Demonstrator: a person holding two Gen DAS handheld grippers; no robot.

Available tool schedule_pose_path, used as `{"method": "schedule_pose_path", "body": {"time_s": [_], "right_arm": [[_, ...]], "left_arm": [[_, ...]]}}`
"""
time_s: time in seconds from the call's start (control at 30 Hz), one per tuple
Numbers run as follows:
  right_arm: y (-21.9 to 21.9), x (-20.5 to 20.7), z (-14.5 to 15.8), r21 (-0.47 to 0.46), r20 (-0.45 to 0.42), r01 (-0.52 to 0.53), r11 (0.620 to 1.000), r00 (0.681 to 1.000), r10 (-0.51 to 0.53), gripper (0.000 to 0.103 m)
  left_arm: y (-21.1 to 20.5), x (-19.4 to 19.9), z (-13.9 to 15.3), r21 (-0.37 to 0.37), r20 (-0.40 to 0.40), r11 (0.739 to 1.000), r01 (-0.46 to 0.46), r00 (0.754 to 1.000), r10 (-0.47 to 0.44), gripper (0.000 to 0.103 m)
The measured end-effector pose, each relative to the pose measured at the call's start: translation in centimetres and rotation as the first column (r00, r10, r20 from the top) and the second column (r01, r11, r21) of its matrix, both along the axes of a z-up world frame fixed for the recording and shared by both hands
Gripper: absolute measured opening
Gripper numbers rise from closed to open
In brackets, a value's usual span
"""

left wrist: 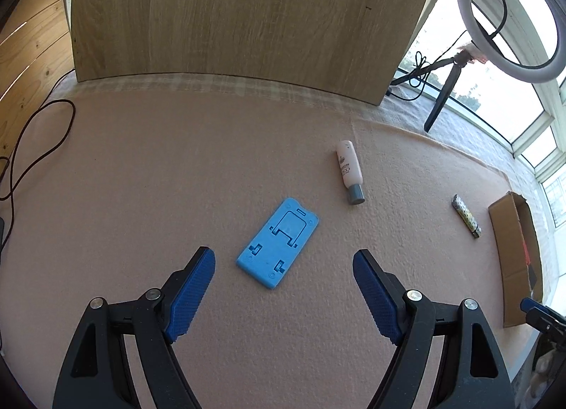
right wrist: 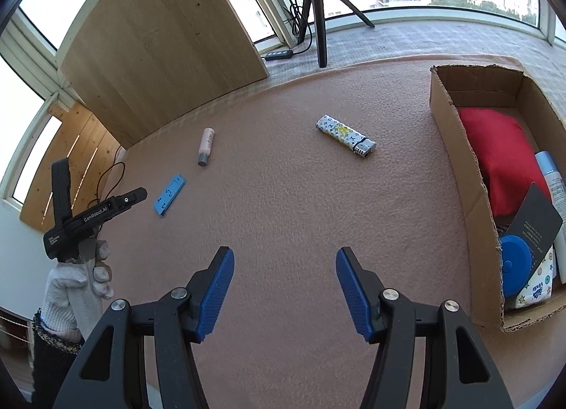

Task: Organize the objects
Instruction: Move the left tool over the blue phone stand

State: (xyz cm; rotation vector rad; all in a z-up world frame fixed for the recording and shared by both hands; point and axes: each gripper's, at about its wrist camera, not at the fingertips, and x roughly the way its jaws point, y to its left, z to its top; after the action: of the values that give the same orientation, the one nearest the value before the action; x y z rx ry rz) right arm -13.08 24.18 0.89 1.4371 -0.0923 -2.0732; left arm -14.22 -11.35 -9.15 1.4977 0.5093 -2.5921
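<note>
Left wrist view: left gripper (left wrist: 284, 256), jaws wide and empty, hovers over a flat blue stand (left wrist: 277, 242) on the pink table (left wrist: 141, 179); then a pale bottle (left wrist: 349, 171), patterned lighter (left wrist: 466, 216), cardboard box (left wrist: 506, 232). Right gripper (right wrist: 285, 256) gapes, empty.

Phone stand (left wrist: 277, 243) near centre on surface (left wrist: 141, 179); bottle (left wrist: 349, 171) beyond it to right; lighter (left wrist: 466, 215) further right; box (left wrist: 509, 257) at right edge.
</note>
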Motion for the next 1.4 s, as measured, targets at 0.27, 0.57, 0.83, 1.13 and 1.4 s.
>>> {"method": "schedule_pose_path", "body": {"time_s": [0.27,0.57,0.83,1.13,1.4], "right_arm": [[0.8,-1.0,-0.5,0.008,0.008,0.036,0.999,0.999,-0.036,0.056],[1.0,-2.4,-0.5,0.01,0.004,0.058,0.998,0.998,-0.058,0.056],[0.1,-3.1,-0.6,0.012,0.008,0.05,0.999,0.999,-0.05,0.056],[-0.4,-3.6,-0.9,0.02,0.018,0.043,0.999,0.999,-0.044,0.056],[-1.1,-5.0,-0.8,0.041,0.001,0.033,0.999,0.999,-0.033,0.056]], "left_arm": [[0.3,-2.2,-1.9,-0.015,0.032,1.0,0.019,0.999,-0.019,0.083],[-0.1,-3.2,-3.2,-0.019,0.053,0.999,0.028,0.998,-0.027,0.083],[0.0,-3.8,-4.1,-0.025,0.07,0.998,0.052,0.996,-0.05,0.083],[0.9,-4.1,-4.7,-0.054,0.086,0.995,0.087,0.993,-0.082,0.071],[2.6,-4.0,-4.6,-0.091,0.082,0.988,0.128,0.989,-0.121,0.055]]}}
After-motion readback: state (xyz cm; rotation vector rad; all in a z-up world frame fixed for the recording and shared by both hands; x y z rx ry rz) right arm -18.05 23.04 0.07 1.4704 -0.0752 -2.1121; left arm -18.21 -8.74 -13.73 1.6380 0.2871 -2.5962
